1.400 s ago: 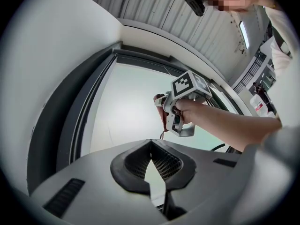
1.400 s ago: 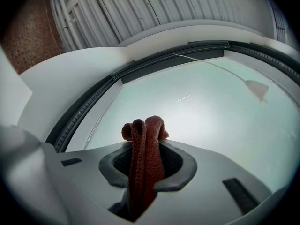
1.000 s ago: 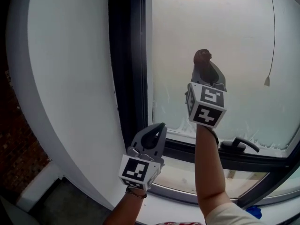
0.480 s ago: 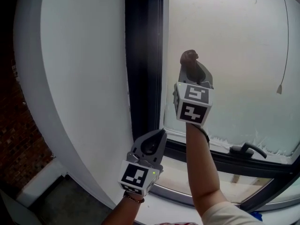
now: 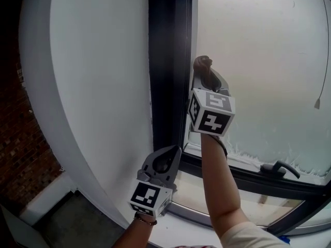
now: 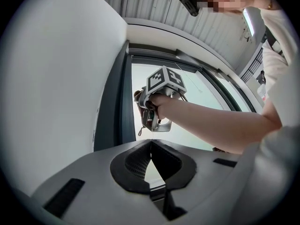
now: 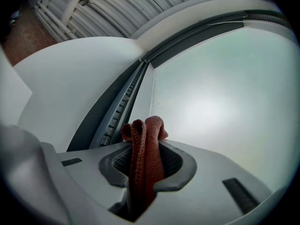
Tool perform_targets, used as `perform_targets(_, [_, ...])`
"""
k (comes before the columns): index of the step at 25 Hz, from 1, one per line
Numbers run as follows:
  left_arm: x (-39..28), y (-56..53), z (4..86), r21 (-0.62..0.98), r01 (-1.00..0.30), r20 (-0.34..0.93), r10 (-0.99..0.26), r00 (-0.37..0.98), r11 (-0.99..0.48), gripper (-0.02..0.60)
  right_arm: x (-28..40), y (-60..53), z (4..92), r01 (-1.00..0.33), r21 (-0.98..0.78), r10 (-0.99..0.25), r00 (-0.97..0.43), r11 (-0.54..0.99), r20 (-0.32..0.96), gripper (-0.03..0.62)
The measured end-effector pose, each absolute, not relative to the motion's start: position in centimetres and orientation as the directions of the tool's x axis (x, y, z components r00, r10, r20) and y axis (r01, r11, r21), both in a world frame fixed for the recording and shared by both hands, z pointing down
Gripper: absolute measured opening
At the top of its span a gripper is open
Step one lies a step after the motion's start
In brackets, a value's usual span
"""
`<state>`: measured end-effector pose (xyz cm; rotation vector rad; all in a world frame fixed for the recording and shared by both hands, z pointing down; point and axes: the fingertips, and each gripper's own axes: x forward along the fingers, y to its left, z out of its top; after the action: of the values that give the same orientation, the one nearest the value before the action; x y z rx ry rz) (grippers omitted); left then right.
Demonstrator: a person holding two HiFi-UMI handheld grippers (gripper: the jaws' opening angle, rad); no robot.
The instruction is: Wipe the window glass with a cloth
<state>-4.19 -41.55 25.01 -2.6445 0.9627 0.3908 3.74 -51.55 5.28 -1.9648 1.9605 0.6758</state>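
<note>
A bunched brown cloth (image 7: 143, 158) is pinched in my right gripper (image 7: 145, 165), whose jaws are shut on it. In the head view the cloth (image 5: 202, 65) sticks out above the right gripper (image 5: 204, 79), raised against the frosted window glass (image 5: 264, 61) close to the dark frame upright (image 5: 169, 61). My left gripper (image 5: 166, 160) hangs lower, near the bottom corner of the frame, jaws shut and holding nothing. From the left gripper view, its jaws (image 6: 151, 146) meet, and the right gripper (image 6: 157, 114) with the cloth (image 6: 139, 97) shows beyond.
A white curved wall (image 5: 98, 87) stands left of the frame. A black window handle (image 5: 279, 168) sits on the lower frame rail (image 5: 248, 179) at right. A thin cord with a small weight (image 5: 317, 103) hangs at the far right. Brick wall (image 5: 23, 154) lies at far left.
The right gripper with the cloth has slid left across the glass toward the frame upright. The left gripper has stayed low and shut.
</note>
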Motion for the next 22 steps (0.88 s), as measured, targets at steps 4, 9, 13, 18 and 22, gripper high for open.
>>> perform_targets(4, [-4.3, -41.7, 25.1, -0.192, -0.646, -0.341, -0.567, 0.75, -0.739, 0.02, 3.3, -51.9, 5.3, -0.993, 0.117, -0.856, -0.043, -0.02, -0.515, 0.091])
perform_targets(9, [-3.1, -41.1, 24.8, -0.205, -0.619, -0.35, -0.534, 0.77, -0.758, 0.02, 4.1, -50.1, 4.9, -0.994, 0.027, -0.822, -0.103, 0.106, -0.561, 0.092])
perform_targets(13, [0.2, -40.2, 23.8, -0.162, -0.55, -0.375, -0.465, 0.802, -0.819, 0.02, 8.1, -46.0, 4.2, -0.991, -0.016, -0.802, -0.101, 0.136, -0.589, 0.092])
perform_targets(18, [6.7, -38.4, 22.5, -0.149, -0.456, -0.404, -0.367, 0.838, -0.877, 0.02, 16.1, -40.3, 4.5, -1.0, 0.01, -0.812, -0.028, 0.027, -0.583, 0.092])
perform_targets(22, [15.8, -33.1, 21.4, -0.185, -0.286, -0.411, -0.19, 0.891, -0.94, 0.02, 25.8, -33.5, 4.7, -0.988, 0.022, -0.822, 0.116, -0.155, -0.558, 0.091])
